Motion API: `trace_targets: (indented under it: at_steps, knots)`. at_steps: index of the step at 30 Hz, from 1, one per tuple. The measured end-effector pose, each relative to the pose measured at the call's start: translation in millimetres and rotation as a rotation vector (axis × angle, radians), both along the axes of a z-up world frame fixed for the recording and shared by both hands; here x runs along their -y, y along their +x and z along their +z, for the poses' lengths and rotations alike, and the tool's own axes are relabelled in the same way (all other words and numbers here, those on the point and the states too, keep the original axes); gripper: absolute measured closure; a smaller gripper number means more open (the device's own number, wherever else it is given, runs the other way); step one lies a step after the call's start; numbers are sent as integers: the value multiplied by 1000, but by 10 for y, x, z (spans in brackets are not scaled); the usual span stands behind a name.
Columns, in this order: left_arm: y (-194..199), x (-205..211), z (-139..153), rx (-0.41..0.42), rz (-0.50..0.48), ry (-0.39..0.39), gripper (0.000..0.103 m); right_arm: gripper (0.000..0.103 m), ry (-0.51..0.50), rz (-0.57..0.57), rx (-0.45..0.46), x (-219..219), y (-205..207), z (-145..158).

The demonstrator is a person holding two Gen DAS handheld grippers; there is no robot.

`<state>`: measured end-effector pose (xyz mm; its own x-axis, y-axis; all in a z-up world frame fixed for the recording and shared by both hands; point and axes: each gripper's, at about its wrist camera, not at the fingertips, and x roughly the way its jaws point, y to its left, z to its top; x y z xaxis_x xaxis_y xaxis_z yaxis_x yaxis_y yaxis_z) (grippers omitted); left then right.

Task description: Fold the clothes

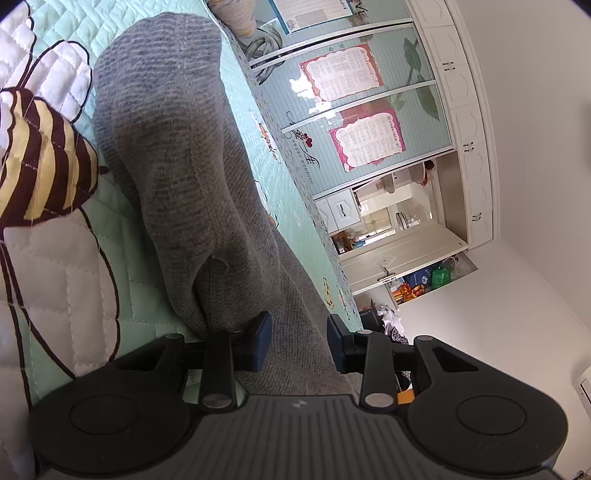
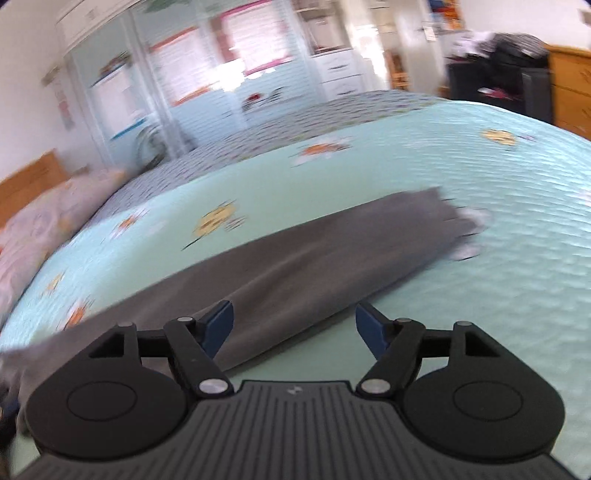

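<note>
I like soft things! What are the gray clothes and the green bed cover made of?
The gray clothes look like soft knitted cloth, maybe cotton or wool: fine ribbed lines and a matte, fuzzy surface show. The green bed cover looks like padded quilted fabric, with stitched squares puffing up a little. Exact fibers can't be told.

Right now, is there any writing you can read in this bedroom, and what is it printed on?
"SWEET WEDDING": on the pale blue sliding wardrobe door, under a red heart emblem, seen sideways.
"VE": letter ends on the upper door panel, the rest cut off.
Two pink-bordered paper charts: print too small to read.
Small logo on the ribbed black gripper body: a symbol, no letters.
Right wrist view: all too blurred.
</note>
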<state>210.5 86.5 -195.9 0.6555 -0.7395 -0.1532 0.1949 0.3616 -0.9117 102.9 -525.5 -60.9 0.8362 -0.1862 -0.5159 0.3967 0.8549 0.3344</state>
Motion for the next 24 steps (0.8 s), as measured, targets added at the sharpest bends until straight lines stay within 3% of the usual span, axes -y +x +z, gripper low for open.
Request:
trace_targets:
  at_steps: [5,8,10,13,17,20,24]
  knots:
    - [21,9,53,6,2,6,66,24,73,-122,23,838,71,9]
    - [47,30,77,9,3,10,66,24,285,-211,72,1360,-46,-180]
    - [49,21,75,9,4,13,67,24,454,-239,161,1559,-119,-373]
    - [61,11,86,7,4,19,67,24,570,-270,247,1723,-135,-588]
    - [83,28,106,6,6,26,68,25,623,-280,309,1773,-88,-733]
    - [93,28,115,5,7,30,69,27,596,-266,320,1743,-36,-699]
    - [107,38,157,4,7,31,69,29,622,-283,265,1784,16,-680]
